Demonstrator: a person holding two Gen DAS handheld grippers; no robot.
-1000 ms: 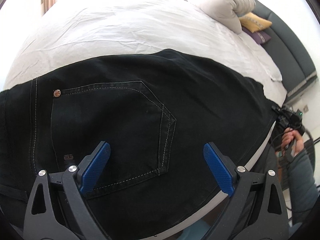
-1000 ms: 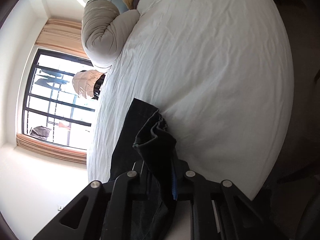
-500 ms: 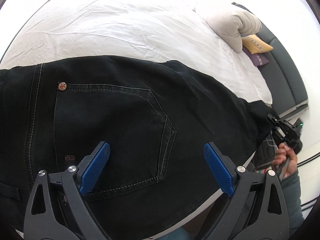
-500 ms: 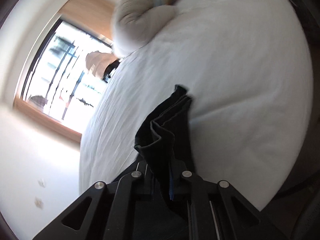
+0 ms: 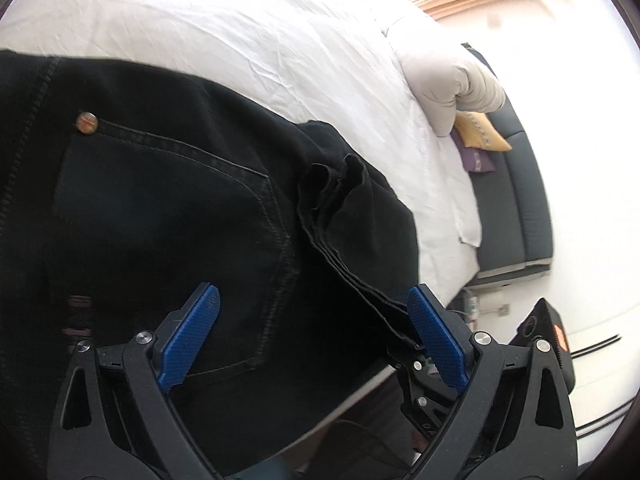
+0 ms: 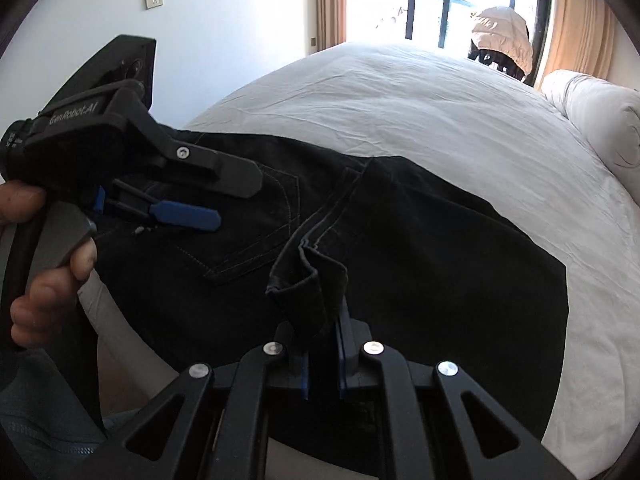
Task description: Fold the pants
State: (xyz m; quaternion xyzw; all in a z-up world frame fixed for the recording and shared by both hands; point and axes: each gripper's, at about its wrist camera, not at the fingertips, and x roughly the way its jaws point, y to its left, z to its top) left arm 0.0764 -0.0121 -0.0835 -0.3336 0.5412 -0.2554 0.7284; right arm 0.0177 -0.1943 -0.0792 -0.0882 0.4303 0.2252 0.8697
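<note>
Black jeans (image 5: 168,216) lie on the white bed, back pocket up, near the bed's front edge. My left gripper (image 5: 316,340) is open and empty, hovering just above the pocket area; it also shows at the left of the right wrist view (image 6: 192,216). My right gripper (image 6: 322,364) is shut on the bunched leg hems (image 6: 312,284) and holds them over the seat of the jeans, the legs doubled back. The hem bundle shows in the left wrist view (image 5: 340,200), with the right gripper (image 5: 416,356) beside my right finger.
The white bed sheet (image 6: 400,100) stretches beyond the jeans. A rolled grey duvet (image 5: 452,80) and yellow and purple cushions (image 5: 480,140) sit at the dark headboard. A window with curtains (image 6: 440,0) is past the bed's far side.
My right gripper has swung the leg hems across from the far end of the bed to over the seat of the jeans, next to my left gripper. The left gripper stays open.
</note>
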